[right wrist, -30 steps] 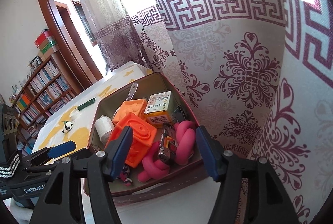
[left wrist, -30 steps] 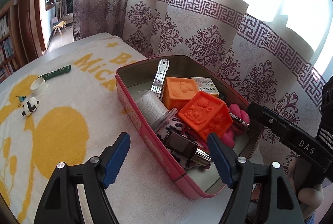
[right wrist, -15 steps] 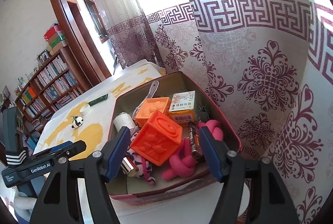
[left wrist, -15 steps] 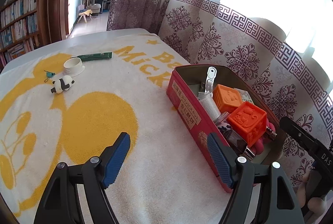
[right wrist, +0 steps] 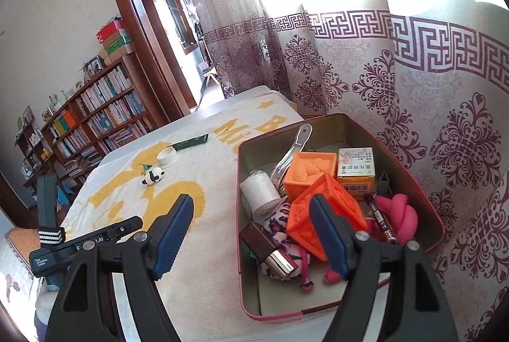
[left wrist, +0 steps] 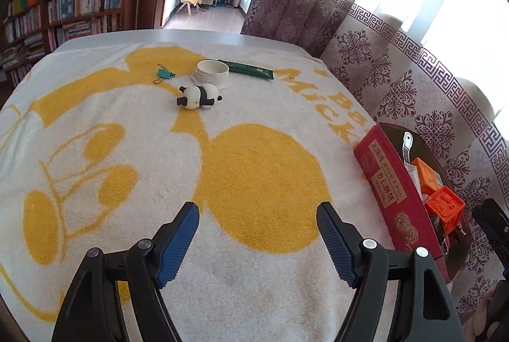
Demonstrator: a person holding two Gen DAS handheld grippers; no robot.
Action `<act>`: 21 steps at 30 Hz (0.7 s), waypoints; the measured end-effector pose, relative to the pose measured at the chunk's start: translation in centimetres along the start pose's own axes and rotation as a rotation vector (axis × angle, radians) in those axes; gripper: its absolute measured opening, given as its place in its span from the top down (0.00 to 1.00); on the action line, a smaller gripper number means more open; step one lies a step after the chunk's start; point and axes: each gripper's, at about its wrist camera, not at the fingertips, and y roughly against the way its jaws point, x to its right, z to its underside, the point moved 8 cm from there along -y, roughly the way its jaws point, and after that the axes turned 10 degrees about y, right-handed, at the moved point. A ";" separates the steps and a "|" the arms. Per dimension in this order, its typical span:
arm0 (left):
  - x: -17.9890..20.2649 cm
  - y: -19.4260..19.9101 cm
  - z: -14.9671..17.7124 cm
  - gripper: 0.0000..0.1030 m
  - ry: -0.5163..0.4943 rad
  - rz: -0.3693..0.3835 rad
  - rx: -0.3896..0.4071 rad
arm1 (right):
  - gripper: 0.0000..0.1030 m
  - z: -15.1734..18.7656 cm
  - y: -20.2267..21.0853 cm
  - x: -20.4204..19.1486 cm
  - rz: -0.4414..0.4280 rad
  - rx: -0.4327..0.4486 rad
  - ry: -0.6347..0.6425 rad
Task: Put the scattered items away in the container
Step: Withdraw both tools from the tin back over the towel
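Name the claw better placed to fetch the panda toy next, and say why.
Left. The left claw is open, empty and faces the panda toy across the towel; the right claw, jaws opening and empty, hangs by the tin, farther away.

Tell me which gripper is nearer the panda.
Left. The left gripper hangs open over the towel facing the panda, nothing between. The right gripper, jaws opening and empty, sits by the tin, farther off.

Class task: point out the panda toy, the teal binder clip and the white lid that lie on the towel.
panda toy [left wrist: 199, 97]: left wrist view, middle of its body.
teal binder clip [left wrist: 164, 74]: left wrist view, its teal body.
white lid [left wrist: 212, 73]: left wrist view, its side wall.
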 end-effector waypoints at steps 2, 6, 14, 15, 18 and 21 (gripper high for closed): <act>-1.7 0.2 -0.5 0.24 0.041 -0.008 0.009 | 0.23 -0.2 -0.6 -1.3 -0.019 -0.007 0.020; -4.6 0.4 -1.2 0.19 0.131 -0.005 0.017 | 0.23 -0.3 -2.1 -4.0 -0.056 -0.030 0.062; -8.6 0.4 -2.0 0.15 0.237 -0.026 0.032 | 0.22 0.0 -6.2 -8.4 -0.122 -0.109 0.104; -9.0 0.3 -2.1 0.15 0.236 -0.033 0.034 | 0.22 0.0 -6.7 -8.8 -0.128 -0.117 0.104; -9.7 0.3 -2.4 0.15 0.232 -0.048 0.034 | 0.23 0.2 -8.1 -9.9 -0.135 -0.135 0.113; -10.0 0.3 -2.8 0.15 0.226 -0.064 0.029 | 0.23 0.2 -9.4 -10.8 -0.141 -0.154 0.124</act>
